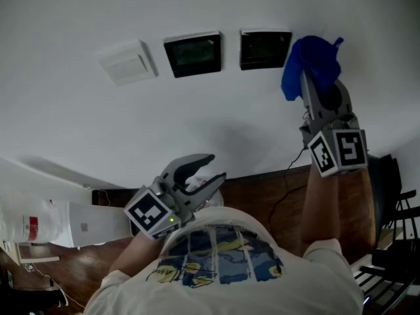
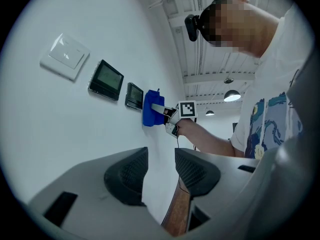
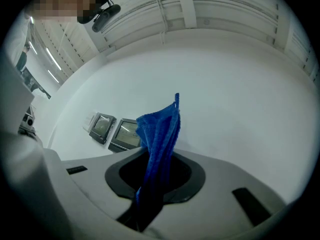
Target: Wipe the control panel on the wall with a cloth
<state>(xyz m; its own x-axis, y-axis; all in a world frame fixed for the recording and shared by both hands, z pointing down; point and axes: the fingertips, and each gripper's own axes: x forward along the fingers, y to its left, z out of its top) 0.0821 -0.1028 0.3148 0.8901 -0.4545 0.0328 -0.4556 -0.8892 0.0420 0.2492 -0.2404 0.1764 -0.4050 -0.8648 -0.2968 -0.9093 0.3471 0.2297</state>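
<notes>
The white wall (image 1: 216, 117) carries two dark panels (image 1: 264, 48). The blue cloth (image 1: 314, 63) sits just right of them, pinched tight in the right claw (image 1: 306, 77). The left claw (image 1: 211, 167) hangs low, slightly apart and empty. This looks like the approach; next, slide the cloth left onto the panels.

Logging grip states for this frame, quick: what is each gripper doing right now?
Left gripper: open, jaws apart, nothing between them.
Right gripper: shut on the blue terry cloth.
</notes>
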